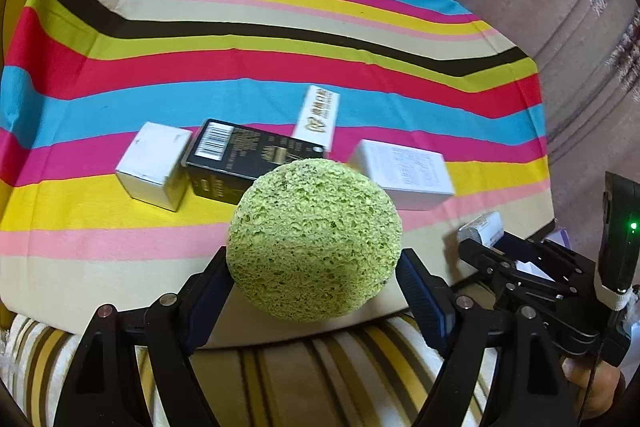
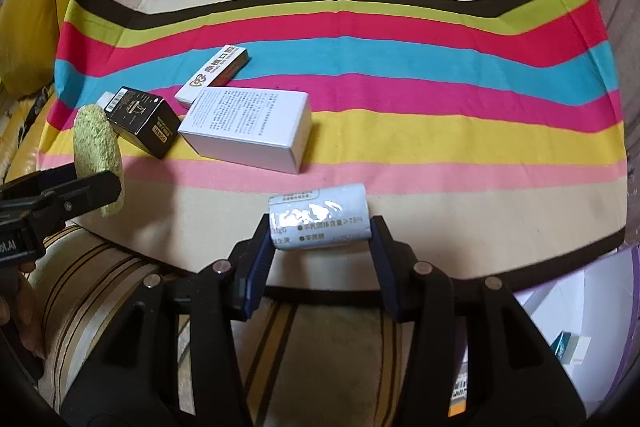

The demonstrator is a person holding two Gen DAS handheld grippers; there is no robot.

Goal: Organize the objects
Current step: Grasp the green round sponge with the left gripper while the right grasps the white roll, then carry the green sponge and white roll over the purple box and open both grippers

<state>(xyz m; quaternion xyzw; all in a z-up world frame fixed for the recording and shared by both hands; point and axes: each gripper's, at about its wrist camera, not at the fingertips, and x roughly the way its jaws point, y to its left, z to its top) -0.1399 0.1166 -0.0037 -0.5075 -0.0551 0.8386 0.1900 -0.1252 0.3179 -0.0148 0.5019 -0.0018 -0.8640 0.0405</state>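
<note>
A striped cloth (image 2: 400, 75) in red, blue, pink, yellow and black bands covers the worktop, with a brownish sofa back behind it and a striped cushion (image 2: 332, 339) at the near edge. On the cloth, the largest box is a white box (image 2: 248, 131) printed with small text, lying flat on the yellow and pink bands; just behind it and touching its far corner lies a narrow white carton (image 2: 214, 73) with orange lettering. To the left of the white box sits a black box (image 2: 142, 121) with a barcode, and beside that, in the left wrist view, a small white cube box (image 1: 154, 165). The left tongs (image 1: 314, 279) are clamped on a round green sponge (image 1: 314, 239), one blue pad against each side of it, the jaws standing fairly wide around its girth; the sponge is held up off the cloth, above the near beige band. The right tongs (image 2: 322, 251) are clamped on a small pale-blue cylindrical packet (image 2: 318, 217) with printed text, pads pressing on its two ends, jaws narrower than the left pair; the packet is at the near beige band of the cloth, to the right of the sponge.
</note>
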